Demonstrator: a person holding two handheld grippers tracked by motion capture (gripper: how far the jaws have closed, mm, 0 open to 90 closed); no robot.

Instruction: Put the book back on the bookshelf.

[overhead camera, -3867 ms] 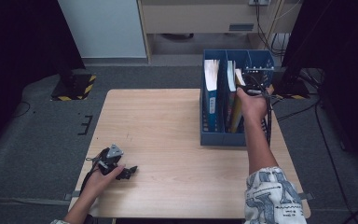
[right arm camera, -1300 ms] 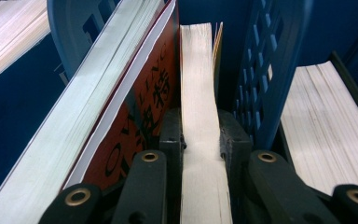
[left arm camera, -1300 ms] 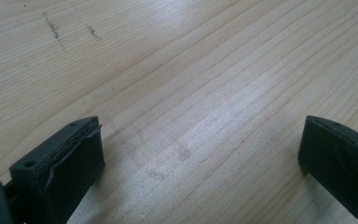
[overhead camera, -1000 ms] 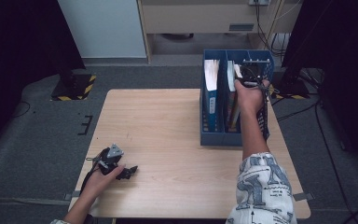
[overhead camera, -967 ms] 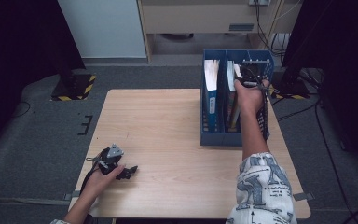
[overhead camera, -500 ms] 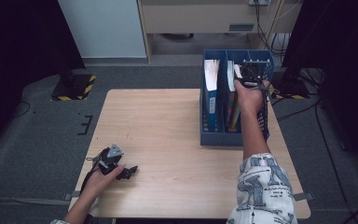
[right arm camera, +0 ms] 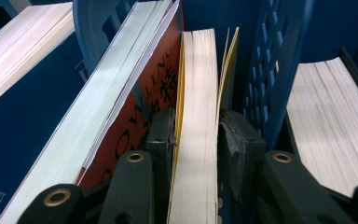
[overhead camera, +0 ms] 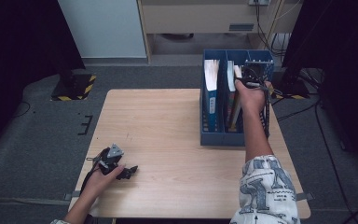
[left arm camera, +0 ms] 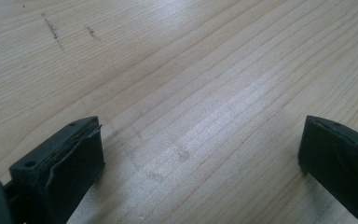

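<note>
My right gripper [right arm camera: 196, 140] is easing its jaws slightly wider around the yellow-covered book [right arm camera: 199, 116], which is standing in the blue file rack's [overhead camera: 212, 137] middle compartment beside a red book [right arm camera: 140, 93]. I judge it placed. My left gripper [left arm camera: 200, 154] is resting wide, empty.

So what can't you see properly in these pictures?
- Yellow book cover: right gripper view, hidden between the right gripper pads and the red book.
- Red book title: cut off by the black jaw.
- Blue file box bottom: high view, books and arm hide it.
- Left gripper jaws: high view, too small.
</note>
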